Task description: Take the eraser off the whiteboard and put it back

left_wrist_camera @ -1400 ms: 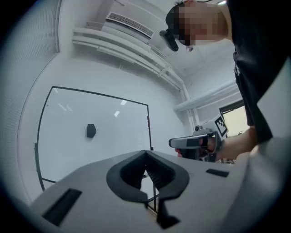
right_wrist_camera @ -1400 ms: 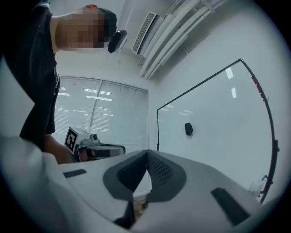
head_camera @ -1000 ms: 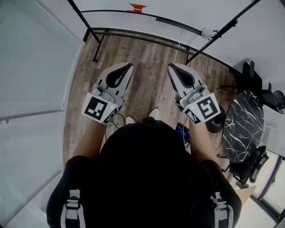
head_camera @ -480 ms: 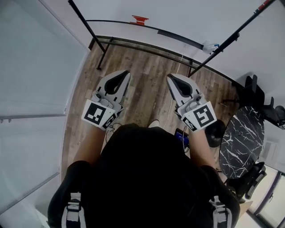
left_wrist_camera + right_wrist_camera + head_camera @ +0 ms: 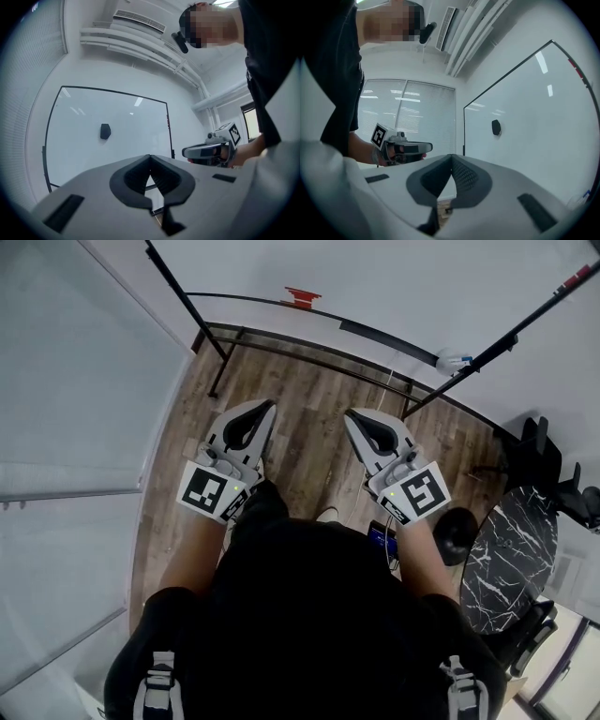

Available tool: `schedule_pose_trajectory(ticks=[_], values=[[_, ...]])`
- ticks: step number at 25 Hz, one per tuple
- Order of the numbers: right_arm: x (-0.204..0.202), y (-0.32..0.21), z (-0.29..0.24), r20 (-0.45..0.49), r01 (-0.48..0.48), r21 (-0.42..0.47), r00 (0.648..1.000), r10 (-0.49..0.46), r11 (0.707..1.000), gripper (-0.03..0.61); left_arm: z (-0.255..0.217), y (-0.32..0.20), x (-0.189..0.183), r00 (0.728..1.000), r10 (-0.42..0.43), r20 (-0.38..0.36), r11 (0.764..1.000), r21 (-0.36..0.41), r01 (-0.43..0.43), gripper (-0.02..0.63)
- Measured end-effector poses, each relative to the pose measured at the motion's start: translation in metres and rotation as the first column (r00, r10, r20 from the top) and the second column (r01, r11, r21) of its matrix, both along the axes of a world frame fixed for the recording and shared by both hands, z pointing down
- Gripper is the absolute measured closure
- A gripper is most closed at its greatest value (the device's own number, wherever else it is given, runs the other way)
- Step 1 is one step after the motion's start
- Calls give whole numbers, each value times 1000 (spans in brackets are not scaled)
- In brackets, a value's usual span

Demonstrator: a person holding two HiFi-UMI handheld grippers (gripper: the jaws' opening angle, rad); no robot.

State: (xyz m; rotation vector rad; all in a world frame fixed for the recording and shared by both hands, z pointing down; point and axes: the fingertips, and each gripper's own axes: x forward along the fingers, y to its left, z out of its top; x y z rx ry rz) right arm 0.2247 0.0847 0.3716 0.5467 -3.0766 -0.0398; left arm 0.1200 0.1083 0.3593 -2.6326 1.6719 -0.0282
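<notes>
Eraser point(image 5: 105, 131) sits on the whiteboard point(image 5: 133, 138); left claw point(image 5: 270, 406) and right claw point(image 5: 350, 415) both closed tight.

Light: bright, even and cool white in all three views.
Source: a ceiling lamp point(image 5: 224, 3) glows at the top edge of the left gripper view.
Glare: short white streaks on the whiteboard point(image 5: 136, 131), above the centre there, upper right in the right gripper view.
Shadows: soft; the black top point(image 5: 309, 615) in the lower head view shows almost no detail.
Distortion: both gripper views are fisheye, corners black, straight lines bent.
</notes>
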Motion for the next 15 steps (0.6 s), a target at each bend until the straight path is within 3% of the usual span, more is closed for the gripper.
schedule_pose_trajectory(ticks=[5, 15], values=[[-56, -41, 11, -16, -26, -17, 1000, 26, 1000, 586, 9, -42, -52, 999, 39, -20, 999, 0, -39, 614], [-217, -142, 2, -70, -161, -46, 985, 157, 986, 586, -5, -156, -206, 985, 163, -61, 987, 4, -163, 614]])
